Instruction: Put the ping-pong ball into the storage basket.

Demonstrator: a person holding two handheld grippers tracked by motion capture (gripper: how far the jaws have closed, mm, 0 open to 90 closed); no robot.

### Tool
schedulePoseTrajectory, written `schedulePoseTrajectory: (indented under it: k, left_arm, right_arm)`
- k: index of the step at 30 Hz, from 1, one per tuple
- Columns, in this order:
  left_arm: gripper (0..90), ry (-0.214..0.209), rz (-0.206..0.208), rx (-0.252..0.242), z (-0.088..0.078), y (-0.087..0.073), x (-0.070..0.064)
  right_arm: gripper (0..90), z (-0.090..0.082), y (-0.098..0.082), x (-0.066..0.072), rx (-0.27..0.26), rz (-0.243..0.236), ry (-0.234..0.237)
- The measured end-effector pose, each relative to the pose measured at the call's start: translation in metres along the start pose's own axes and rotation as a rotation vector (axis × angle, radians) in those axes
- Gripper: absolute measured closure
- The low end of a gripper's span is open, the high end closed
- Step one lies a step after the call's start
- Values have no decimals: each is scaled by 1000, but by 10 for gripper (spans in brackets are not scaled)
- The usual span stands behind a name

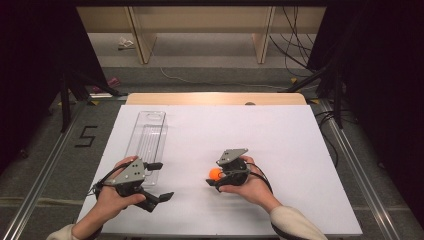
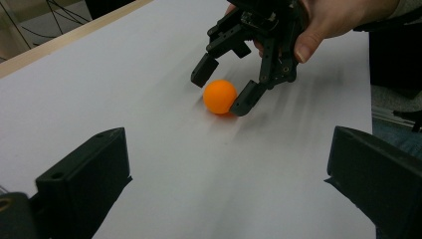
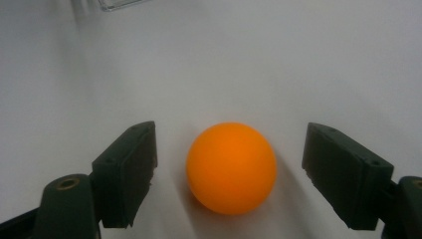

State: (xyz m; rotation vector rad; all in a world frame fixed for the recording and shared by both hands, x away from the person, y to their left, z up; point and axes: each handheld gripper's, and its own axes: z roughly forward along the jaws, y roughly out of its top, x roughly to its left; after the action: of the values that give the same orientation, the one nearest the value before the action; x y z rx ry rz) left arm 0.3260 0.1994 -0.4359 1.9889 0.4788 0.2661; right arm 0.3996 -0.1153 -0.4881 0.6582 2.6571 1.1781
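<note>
Orange ball (image 3: 231,168) looked light, smooth and roll-prone, so right gripper (image 3: 229,174)'s spread fingers (image 3: 127,172), not yet touching, should pinch its middle.

Ball (image 3: 231,167) smooth matt orange plastic; tray (image 1: 148,136) clear glossy plastic.

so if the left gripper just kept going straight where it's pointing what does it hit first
Most likely the orange ball, which lies ahead between the right gripper jaws; bare white table before it. Depth is hard to judge.

In the high view the right gripper (image 1: 216,178) covers part of the orange ball (image 1: 215,173); whether its far pad touches, I cannot tell.
</note>
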Motion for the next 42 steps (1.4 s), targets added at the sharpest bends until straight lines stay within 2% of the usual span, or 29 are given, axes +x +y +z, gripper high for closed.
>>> schedulePoseTrajectory:
  k: [14, 38, 42]
  left_arm:
    - [29, -2, 0, 0, 0, 0, 0]
    - [29, -3, 1, 0, 0, 0, 0]
    - [29, -3, 1, 0, 0, 0, 0]
  right_arm:
    - [355, 5, -1, 0, 28, 1, 10]
    - [510, 7, -1, -1, 46, -5, 13]
    - [513, 6, -1, -1, 47, -6, 8]
